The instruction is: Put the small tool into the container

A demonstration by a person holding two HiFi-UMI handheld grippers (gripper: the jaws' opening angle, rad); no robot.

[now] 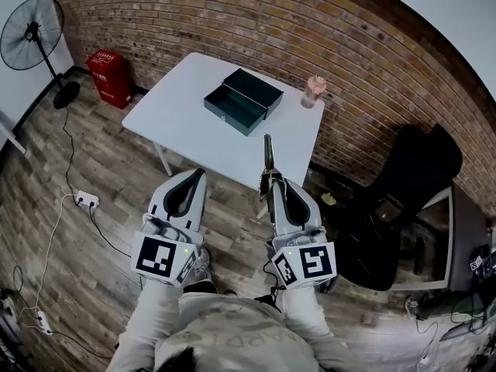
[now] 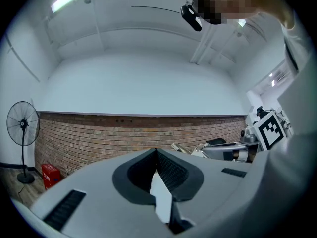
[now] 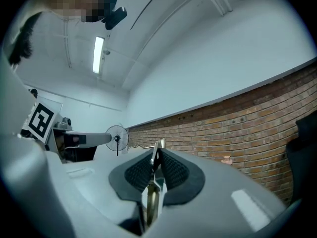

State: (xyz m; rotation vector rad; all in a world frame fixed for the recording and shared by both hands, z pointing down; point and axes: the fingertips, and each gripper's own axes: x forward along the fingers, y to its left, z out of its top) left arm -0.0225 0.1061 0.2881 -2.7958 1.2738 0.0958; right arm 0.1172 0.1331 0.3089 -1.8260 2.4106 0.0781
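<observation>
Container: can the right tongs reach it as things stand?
Probably, with a stretch or a step forward: the right tongs, shut on the tool, hang by the near edge of the table, the container farther in. It lies open, with nothing in between.

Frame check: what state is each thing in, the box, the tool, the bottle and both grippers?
Box: open, lid tipped back, on the table.
Tool: held upright, not yet in the box.
Bottle: upright on the table, right of the box.
Left gripper: shut, empty.
Right gripper: shut on the tool.
</observation>
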